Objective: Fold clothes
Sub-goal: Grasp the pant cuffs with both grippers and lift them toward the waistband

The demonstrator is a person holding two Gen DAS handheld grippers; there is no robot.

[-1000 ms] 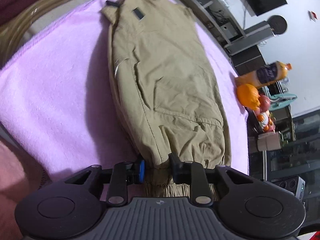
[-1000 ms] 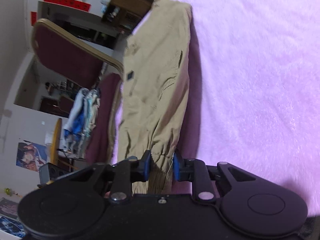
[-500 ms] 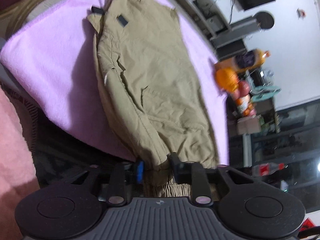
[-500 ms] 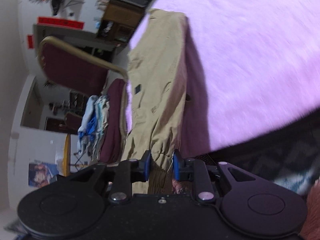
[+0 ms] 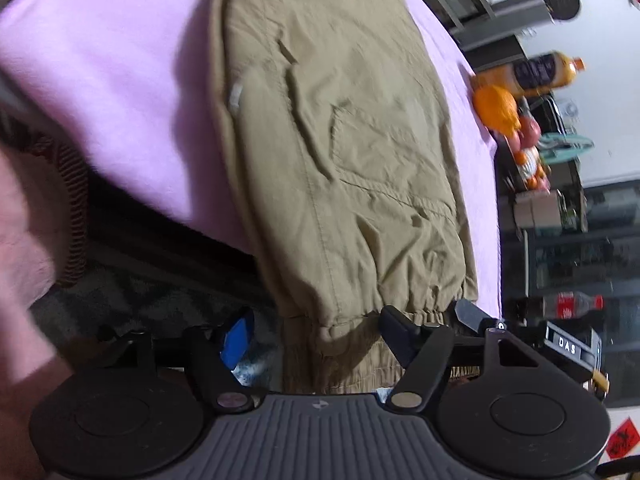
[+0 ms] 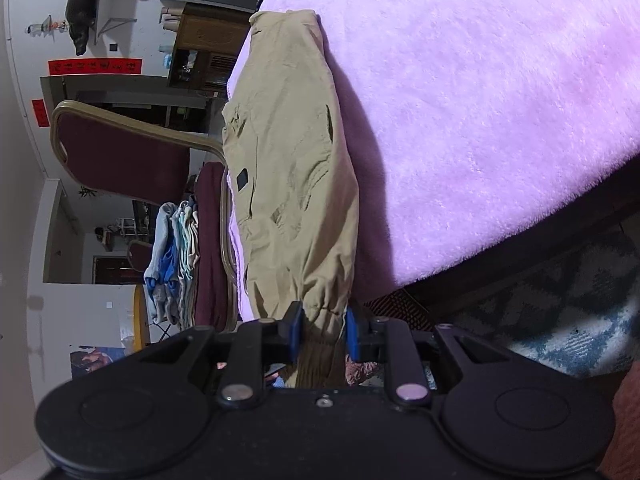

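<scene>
Khaki trousers lie lengthwise on a pink fleece blanket, their elastic cuffs hanging over its near edge. My left gripper is open, its jaws spread wide on either side of one cuff. In the right wrist view the same trousers run away from me along the blanket. My right gripper is shut on the other cuff, pinched between the blue pads.
An orange juice bottle, orange fruit and a cola bottle stand beyond the blanket's right side. A maroon chair with stacked clothes stands left of the trousers. A patterned rug lies below the blanket's edge.
My left gripper has opened and let go of the cuff it held. Both grippers drew back toward the blanket's near edge, and the trousers slid with them. The right stays shut.
</scene>
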